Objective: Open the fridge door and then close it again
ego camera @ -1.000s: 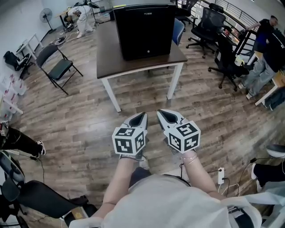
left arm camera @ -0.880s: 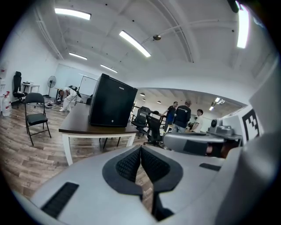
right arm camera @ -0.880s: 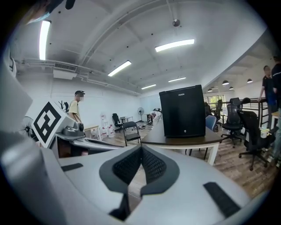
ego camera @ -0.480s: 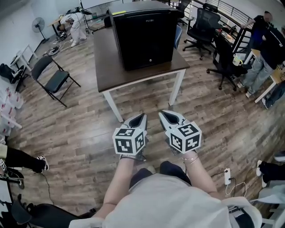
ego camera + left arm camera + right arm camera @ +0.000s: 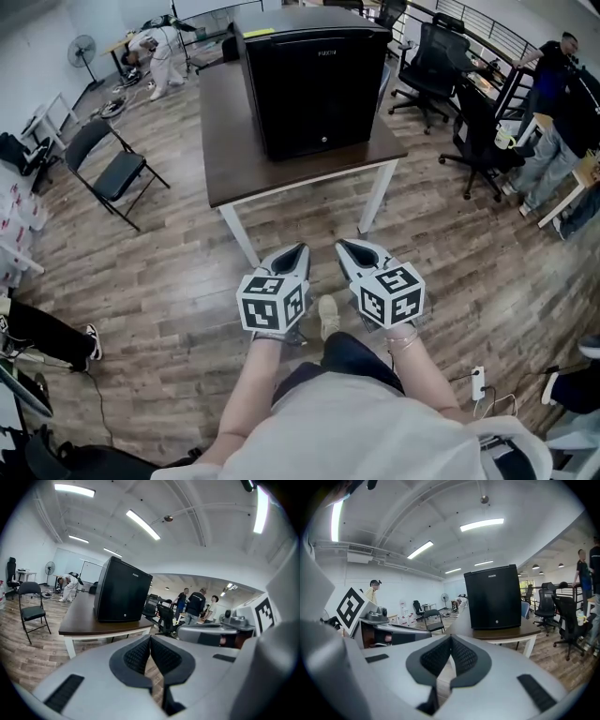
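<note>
Fridge [image 5: 314,84] on table [image 5: 234,159]: door shut, untouched; left gripper [image 5: 298,249] and right gripper [image 5: 344,247] clenched empty, well short; opening and closing both outstanding.

Grey left gripper [image 5: 300,247], right gripper [image 5: 341,246], pale shirt [image 5: 375,433]

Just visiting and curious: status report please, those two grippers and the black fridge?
Left gripper shut, empty; right gripper shut, empty. Fridge on the table, door closed, not yet reached. Nothing in between but floor.
</note>
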Demonstrator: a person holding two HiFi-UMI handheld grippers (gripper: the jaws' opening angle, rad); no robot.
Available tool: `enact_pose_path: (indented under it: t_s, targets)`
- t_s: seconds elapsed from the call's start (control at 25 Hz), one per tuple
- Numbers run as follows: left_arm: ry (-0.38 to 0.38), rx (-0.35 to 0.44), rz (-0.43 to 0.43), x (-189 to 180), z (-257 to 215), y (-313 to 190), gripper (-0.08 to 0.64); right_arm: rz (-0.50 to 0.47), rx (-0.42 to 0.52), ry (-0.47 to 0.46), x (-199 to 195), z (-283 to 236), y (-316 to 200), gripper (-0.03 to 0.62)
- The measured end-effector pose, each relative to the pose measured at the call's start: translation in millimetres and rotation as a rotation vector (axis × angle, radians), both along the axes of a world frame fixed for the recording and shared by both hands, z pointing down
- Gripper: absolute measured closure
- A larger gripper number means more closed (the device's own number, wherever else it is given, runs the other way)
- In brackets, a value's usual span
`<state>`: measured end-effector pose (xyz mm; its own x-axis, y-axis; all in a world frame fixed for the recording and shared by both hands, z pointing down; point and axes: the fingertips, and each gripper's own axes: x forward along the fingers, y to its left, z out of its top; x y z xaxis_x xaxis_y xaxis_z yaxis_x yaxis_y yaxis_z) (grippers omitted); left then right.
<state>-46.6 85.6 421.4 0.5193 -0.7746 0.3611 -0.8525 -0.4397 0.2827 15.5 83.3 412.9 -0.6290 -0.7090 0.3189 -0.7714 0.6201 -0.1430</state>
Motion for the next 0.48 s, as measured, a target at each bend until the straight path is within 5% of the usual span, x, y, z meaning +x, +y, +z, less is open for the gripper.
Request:
enact_pose_path:
  t_s: [0.48]
  targets:
    - [-0.033,0.016,-0.058,-20.6,-0.5,-132.8,0.554,-0.041,0.001,-0.035,-10.7,0.3,-145.8,0.594]
